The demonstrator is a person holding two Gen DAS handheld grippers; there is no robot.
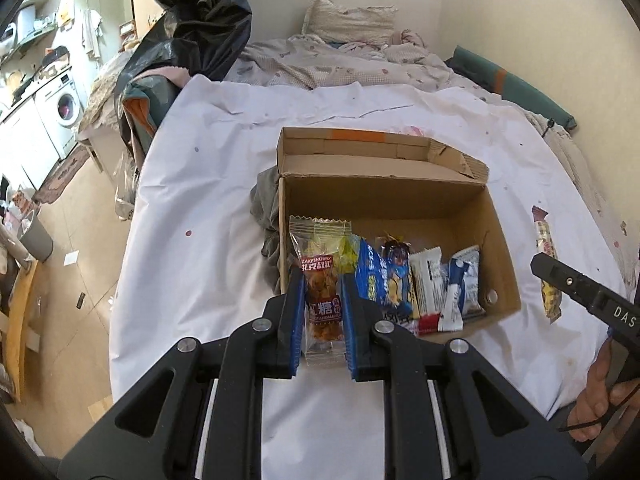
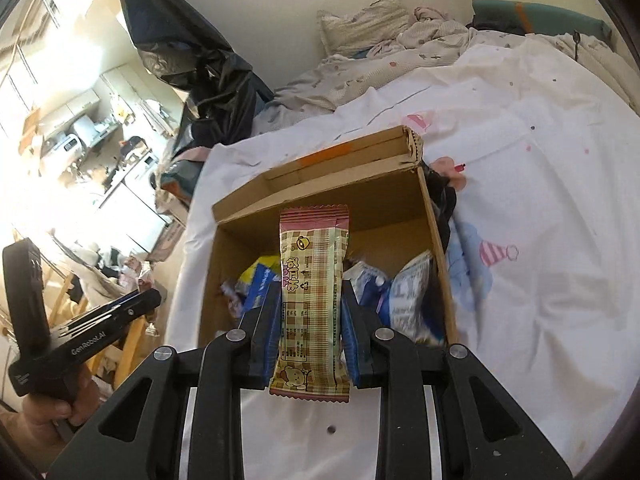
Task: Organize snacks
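Note:
My left gripper [image 1: 322, 278] is shut on a clear packet of brown snack with a red label [image 1: 320, 304], held upright in front of the open cardboard box [image 1: 384, 196]. Several packets lie along the box's near wall, among them a blue one [image 1: 372, 280] and white ones [image 1: 430, 280]. My right gripper [image 2: 311, 284] is shut on a long beige checked packet with pink ends [image 2: 314, 264], held above the same box [image 2: 434, 216]. In the left wrist view the right gripper [image 1: 560, 280] shows at the right edge. In the right wrist view the left gripper [image 2: 128, 310] shows at the left.
The box sits on a white sheet [image 1: 200, 200] spread over a bed. A grey cloth [image 1: 266, 208] is bunched at the box's left side. A black plastic bag [image 1: 200, 12] hangs at the back left, with a pillow [image 1: 348, 20] and rumpled bedding behind. A person's hand [image 2: 52, 412] holds the left gripper.

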